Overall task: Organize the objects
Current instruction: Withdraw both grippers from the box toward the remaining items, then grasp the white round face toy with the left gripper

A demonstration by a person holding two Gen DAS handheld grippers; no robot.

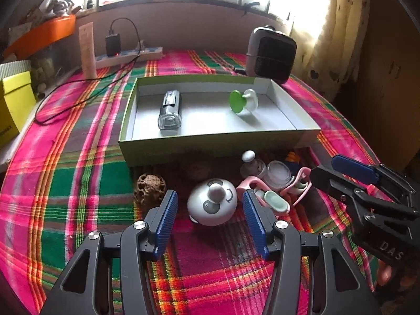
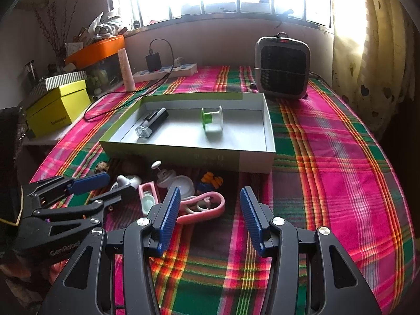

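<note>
A shallow open box (image 1: 215,145) holds a lying dark bottle (image 1: 170,110) and a green-white spool (image 1: 242,101), while small trinkets (image 1: 265,183) cluster before its near wall.

- Bench cloth (image 1: 86,183): plaid of pink, green, orange.
- Tray (image 1: 210,147): green outside, white inside.
- Spool (image 1: 242,101): green and white.
- Round toy (image 1: 212,202): white, grey panda face.
- Clip (image 2: 202,207): pink.
- Fingers (image 1: 168,220): ribbed blue pads, black frames.
- Box (image 2: 60,107): yellow.

Home rm: plaid-covered table (image 2: 341,157), curtain (image 2: 372,39), heater (image 2: 282,68) by window.
</note>
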